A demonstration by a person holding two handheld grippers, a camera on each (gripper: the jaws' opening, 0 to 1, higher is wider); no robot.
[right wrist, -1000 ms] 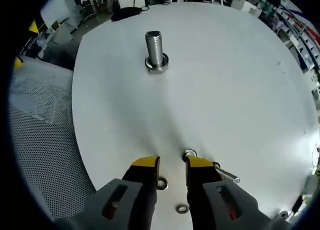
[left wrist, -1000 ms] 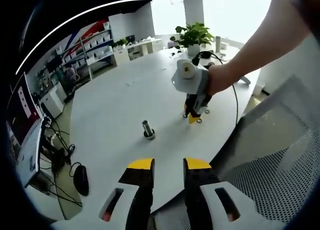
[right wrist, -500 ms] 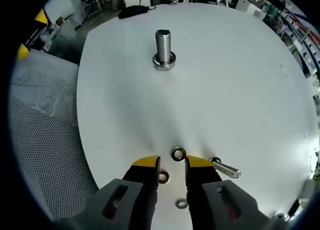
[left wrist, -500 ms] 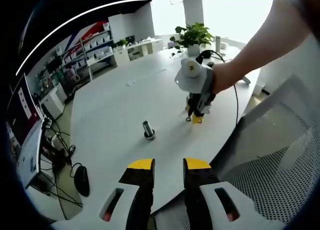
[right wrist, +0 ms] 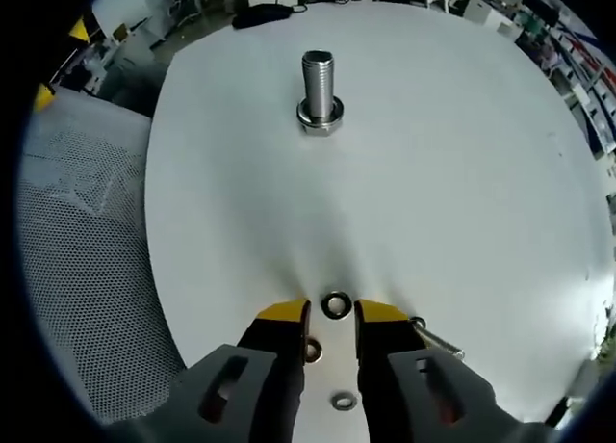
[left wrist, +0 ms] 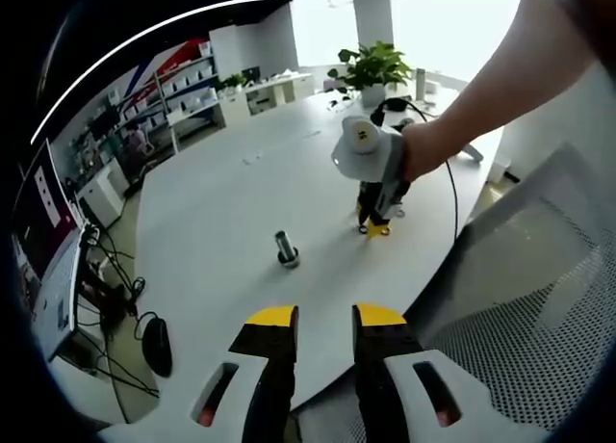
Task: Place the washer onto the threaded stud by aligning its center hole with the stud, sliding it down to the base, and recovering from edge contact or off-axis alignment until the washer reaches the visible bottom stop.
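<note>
A washer (right wrist: pixel 335 304) lies flat on the white desk (right wrist: pixel 462 173) just ahead of the right gripper (right wrist: pixel 332 315), whose yellow-tipped jaws stand apart, empty, pointing down. The stud (right wrist: pixel 319 88) stands upright, well apart. The left gripper (left wrist: pixel 322 316) hovers open off the desk's edge.

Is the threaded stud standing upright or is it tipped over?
Upright: the threaded stud stands on its wide base on the white table, threads pointing up.

A steel washer (right wrist: pixel 335 304) lies flat, well apart from the upright threaded stud (right wrist: pixel 319 90).
</note>
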